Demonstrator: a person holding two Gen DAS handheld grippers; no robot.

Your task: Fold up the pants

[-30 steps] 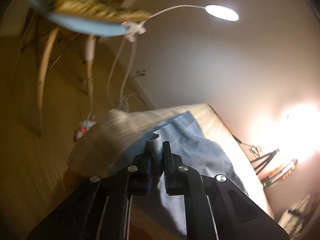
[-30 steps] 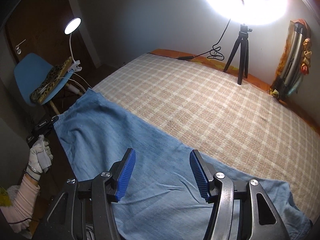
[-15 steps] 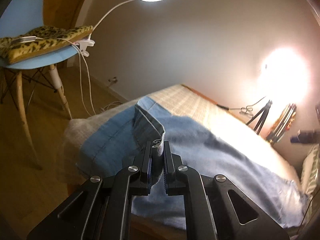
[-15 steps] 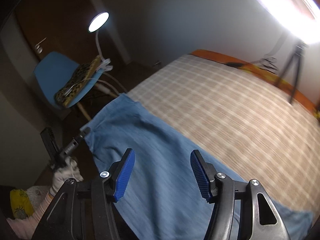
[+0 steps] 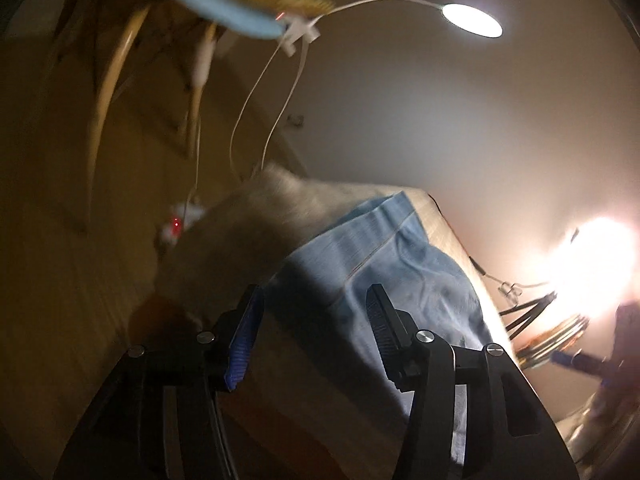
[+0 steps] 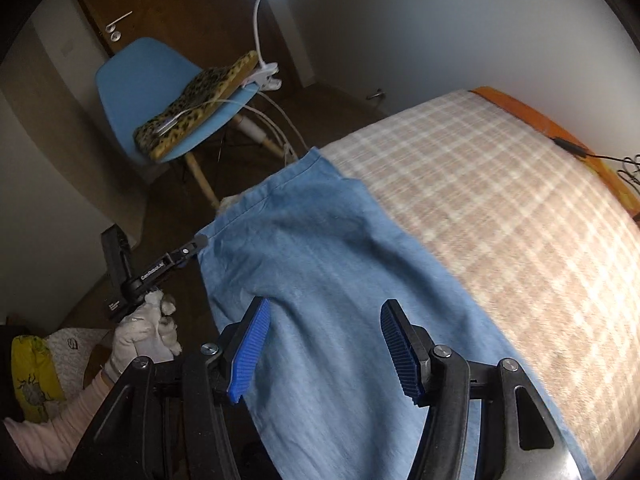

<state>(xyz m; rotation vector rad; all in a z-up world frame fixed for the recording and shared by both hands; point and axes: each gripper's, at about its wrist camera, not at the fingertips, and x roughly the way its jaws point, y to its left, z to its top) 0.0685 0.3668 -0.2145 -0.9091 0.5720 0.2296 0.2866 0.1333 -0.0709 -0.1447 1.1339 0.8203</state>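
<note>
— Well, item one: pants (image 6: 320, 280), pale blue, thin-looking cloth. Where do they lie?

— Laid out long along the near edge of the bed, under and ahead of the right tongs (image 6: 326, 306), with the far end reaching the bed corner in front of the left tongs (image 5: 314, 294). By the look of them they are light, soft and limp: they will sag and crease, not hold a shape.

— Tongs, state?

— Right pair spread wide over the cloth, pinching nothing. Left pair has just been opening; its jaws stand apart, cloth shows past the gap, and neither pad presses on it.

— Where to take hold?

— I'd say at a stitched edge or corner, where the cloth is doubled and slips less. The corner at the tip of the left tongs is the handiest.

— Item two, room?

— Beyond the right tongs, the checked blanket (image 6: 500, 200) lies bare and wide, good for a fold. On the left tongs' side the bed edge drops to the floor, so slack cloth could slide off.

— Item three, obstacles?

— Blue chair (image 6: 132, 80) and clip lamp (image 6: 262, 68) with trailing cords, near that far corner.
</note>
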